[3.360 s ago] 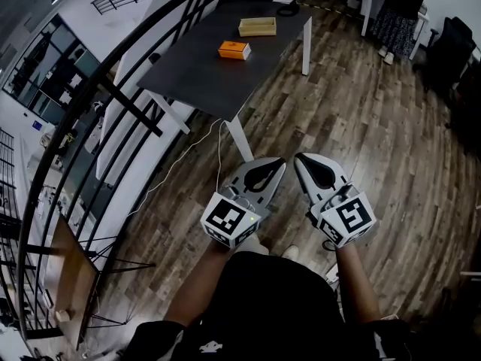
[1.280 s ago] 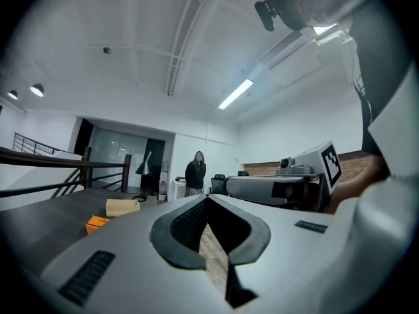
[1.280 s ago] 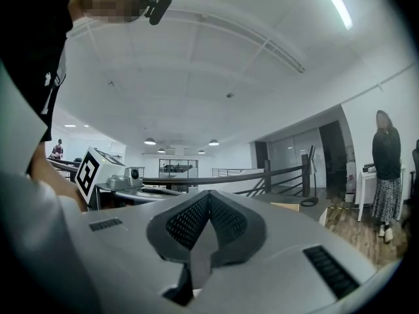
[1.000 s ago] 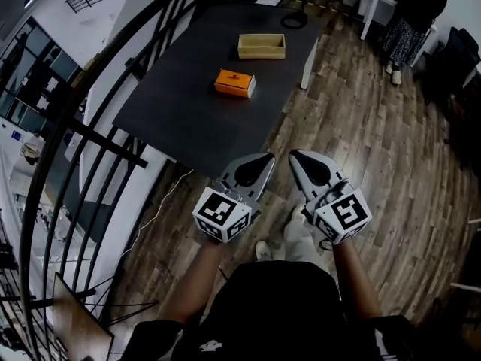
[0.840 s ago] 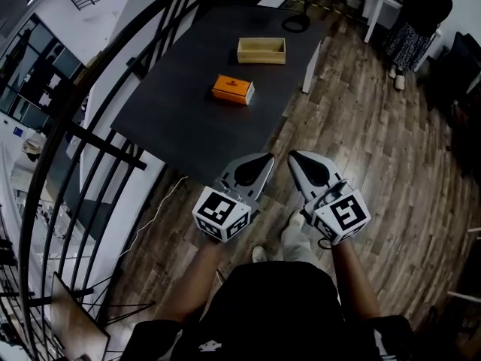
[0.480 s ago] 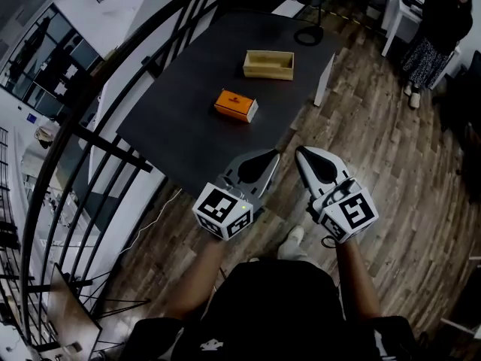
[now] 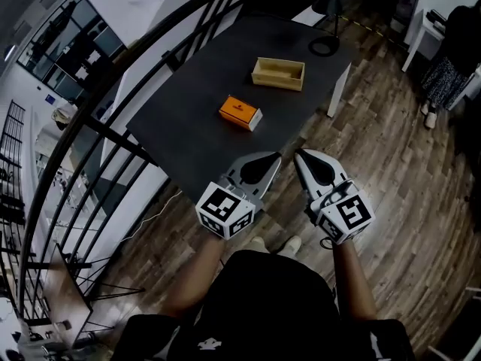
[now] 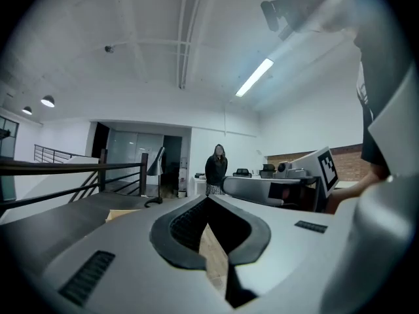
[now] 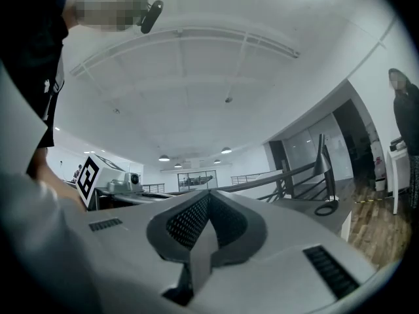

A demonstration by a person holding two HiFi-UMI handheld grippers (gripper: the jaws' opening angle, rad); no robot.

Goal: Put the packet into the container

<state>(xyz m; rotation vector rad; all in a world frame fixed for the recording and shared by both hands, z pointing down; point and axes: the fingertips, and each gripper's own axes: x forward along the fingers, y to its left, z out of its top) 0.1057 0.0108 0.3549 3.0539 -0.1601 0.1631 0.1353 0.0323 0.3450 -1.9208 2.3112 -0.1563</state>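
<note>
on table: one packet, one container; left gripper, right gripper pressed together, empty

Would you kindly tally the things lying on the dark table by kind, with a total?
Orange packet: 1
Wooden container: 1
Black ring-based lamp: 1
Total: 3

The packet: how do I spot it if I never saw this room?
Look for the big dark grey table beside the black railing. On it, the packet lies near the middle, apart from the open wooden container behind it. It is a small bright orange box with a white end, the only orange thing there.
</note>
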